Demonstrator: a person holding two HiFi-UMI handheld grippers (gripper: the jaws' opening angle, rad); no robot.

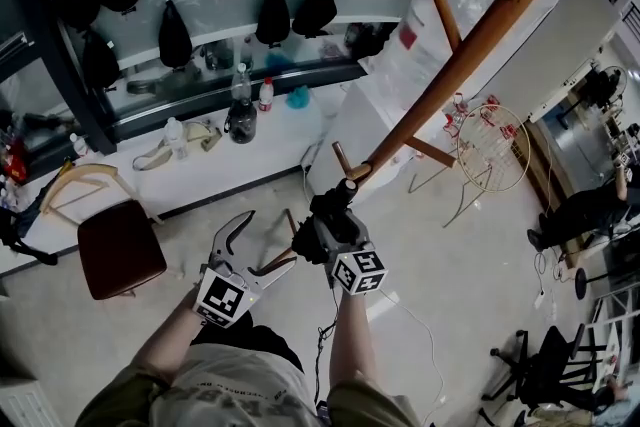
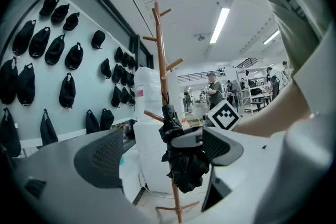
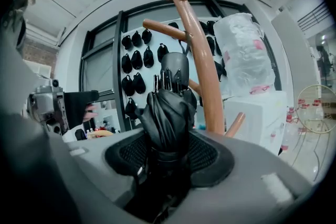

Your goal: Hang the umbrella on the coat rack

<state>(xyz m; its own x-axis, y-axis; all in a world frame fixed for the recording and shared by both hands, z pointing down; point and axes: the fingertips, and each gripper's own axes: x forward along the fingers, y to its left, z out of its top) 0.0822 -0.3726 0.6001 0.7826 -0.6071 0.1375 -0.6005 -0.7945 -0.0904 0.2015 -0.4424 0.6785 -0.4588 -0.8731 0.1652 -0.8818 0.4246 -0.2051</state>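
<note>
**Head view:** Your right gripper (image 1: pixel 333 215) has the folded black umbrella (image 1: pixel 340 198) clamped and carried up to the foot of the slanting wooden coat rack (image 1: pixel 470 45), just beside a short lower peg (image 1: pixel 343 158). Your left gripper (image 1: pixel 258 242) waits beside it, jaws spread and holding nothing.

**Left gripper view:** The wide-apart left jaws frame the scene without touching anything. Beyond them the umbrella hangs as a dark bundle from the other tongs, in line with the rack's trunk, and no peg bears its weight.

**Right gripper view:** The right jaws stand about half closed, pads pressed on the umbrella's gathered fabric. Its tip end points up toward the trunk, with a bare peg (image 3: pixel 163 26) above it.

By this reading the carry is done and the hanging is not: nothing of the umbrella is hooked on a peg. You have yet to catch it there and let go.
</note>
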